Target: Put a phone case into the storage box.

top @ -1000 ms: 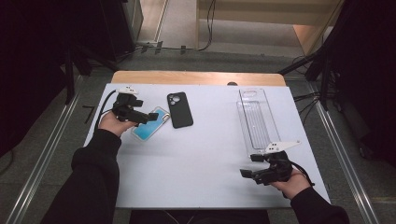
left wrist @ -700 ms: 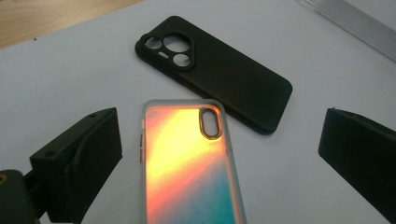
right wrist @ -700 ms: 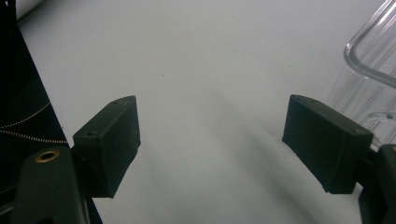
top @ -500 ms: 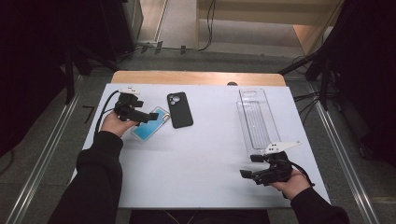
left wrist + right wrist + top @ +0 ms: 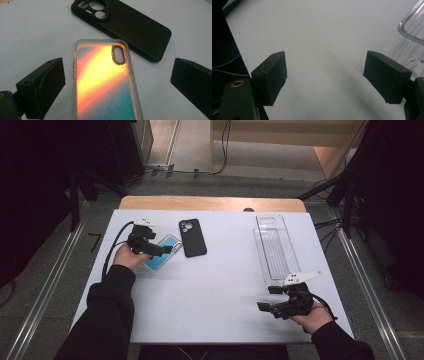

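Left gripper (image 5: 167, 250), jaws spread, straddles the colorful phone case (image 5: 105, 82) to grab it, black case (image 5: 125, 27) at 1 o'clock; right gripper (image 5: 267, 298) idles open.

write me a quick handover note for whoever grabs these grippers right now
Left gripper: open, jaws straddling the colourful phone case, pads not touching it.
Right gripper: open, holding nothing, over bare white table beside the clear tray.
Things: colourful case lies flat at the table's left; black phone case lies just beside it, apart; the tray looks empty at the right.
Done: left gripper lined up on the colourful case.
Left: close on it and lift; likely the black case afterwards.
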